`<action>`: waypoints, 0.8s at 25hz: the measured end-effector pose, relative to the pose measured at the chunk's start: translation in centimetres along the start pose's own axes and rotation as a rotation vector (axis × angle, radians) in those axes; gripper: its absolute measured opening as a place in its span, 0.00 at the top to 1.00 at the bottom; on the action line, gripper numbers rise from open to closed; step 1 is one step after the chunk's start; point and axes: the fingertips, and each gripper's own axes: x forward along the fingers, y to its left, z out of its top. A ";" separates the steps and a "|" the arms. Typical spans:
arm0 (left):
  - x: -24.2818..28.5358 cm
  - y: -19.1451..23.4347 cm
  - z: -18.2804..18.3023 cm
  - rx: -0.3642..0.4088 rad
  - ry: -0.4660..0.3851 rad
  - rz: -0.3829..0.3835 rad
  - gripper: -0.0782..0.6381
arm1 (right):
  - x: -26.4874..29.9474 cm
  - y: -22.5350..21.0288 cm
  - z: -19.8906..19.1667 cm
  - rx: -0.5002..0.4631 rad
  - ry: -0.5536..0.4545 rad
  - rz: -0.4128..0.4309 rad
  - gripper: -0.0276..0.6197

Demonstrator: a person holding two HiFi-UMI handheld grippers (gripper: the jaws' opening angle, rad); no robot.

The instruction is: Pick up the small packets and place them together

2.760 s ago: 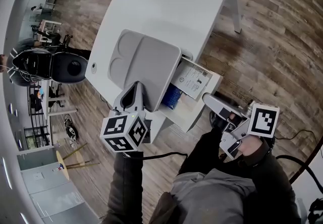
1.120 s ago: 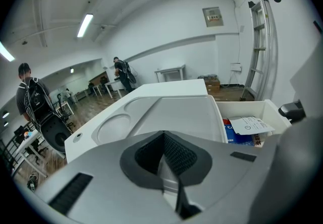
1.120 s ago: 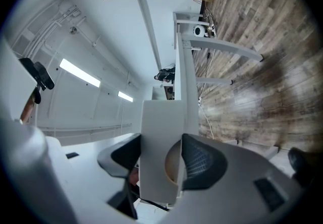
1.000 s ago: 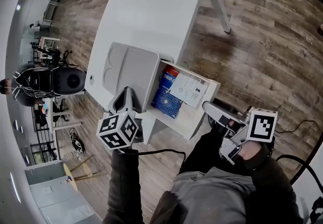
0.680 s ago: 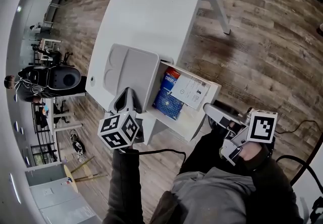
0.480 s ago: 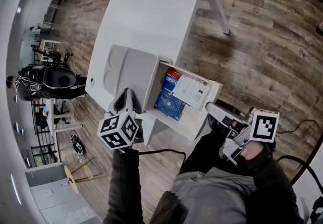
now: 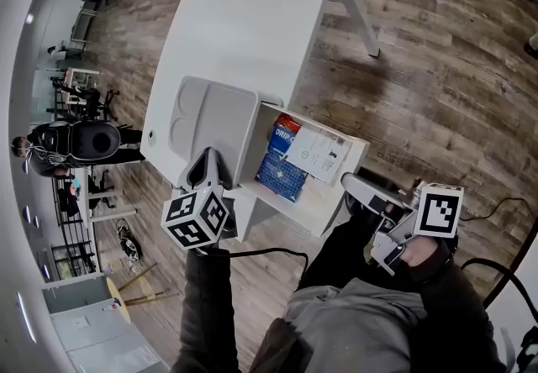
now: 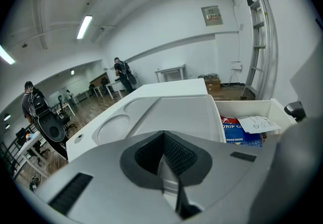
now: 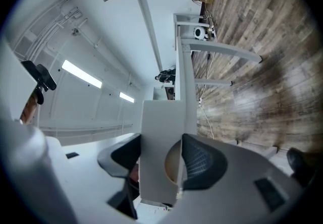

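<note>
Blue small packets (image 7: pixel 282 174) lie in an open white drawer (image 7: pixel 336 195) under the white table (image 7: pixel 252 18), with a red-topped packet (image 7: pixel 284 129) and a printed sheet (image 7: pixel 319 153) beside them. The packets (image 8: pixel 241 134) also show in the left gripper view. My right gripper (image 7: pixel 357 188) is shut on the drawer's front panel (image 9: pixel 159 137), which stands between its pads. My left gripper (image 7: pixel 210 168) hovers over the near edge of a grey compartment tray (image 7: pixel 214 115), shut and holding nothing (image 8: pixel 164 134).
The grey tray (image 8: pixel 171 112) sits on the table's near end, right beside the drawer. Table legs (image 7: pixel 357 2) stand on the wood floor. An office chair (image 7: pixel 92 143) and people are at far left. A cable (image 7: pixel 269 258) runs below the drawer.
Since the earliest frame the drawer has slid further out, uncovering more of the packets. Over the last second both grippers have hardly moved.
</note>
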 end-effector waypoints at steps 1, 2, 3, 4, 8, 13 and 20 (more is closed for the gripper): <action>0.0 -0.1 -0.1 0.002 -0.001 0.001 0.89 | -0.1 0.0 0.0 0.001 0.001 0.002 0.55; -0.1 -0.1 -0.1 0.005 -0.004 0.003 0.89 | -0.1 0.0 -0.1 0.000 0.002 0.005 0.55; -0.1 -0.1 -0.2 0.008 -0.006 0.005 0.89 | -0.1 0.0 -0.1 -0.005 0.003 0.007 0.55; -0.1 -0.1 -0.3 0.010 -0.010 0.008 0.89 | -0.1 0.0 -0.2 -0.012 0.005 0.008 0.55; 0.0 0.1 -0.6 0.010 -0.029 0.017 0.89 | 0.1 -0.2 -0.4 -0.068 0.023 -0.009 0.54; 0.3 0.5 -0.5 0.048 -0.071 0.042 0.89 | 0.1 -0.5 -0.2 -0.125 0.010 -0.082 0.50; 0.2 0.4 -0.5 0.081 -0.137 0.009 0.89 | -3.5 -0.6 2.5 -0.370 -0.117 -0.298 0.50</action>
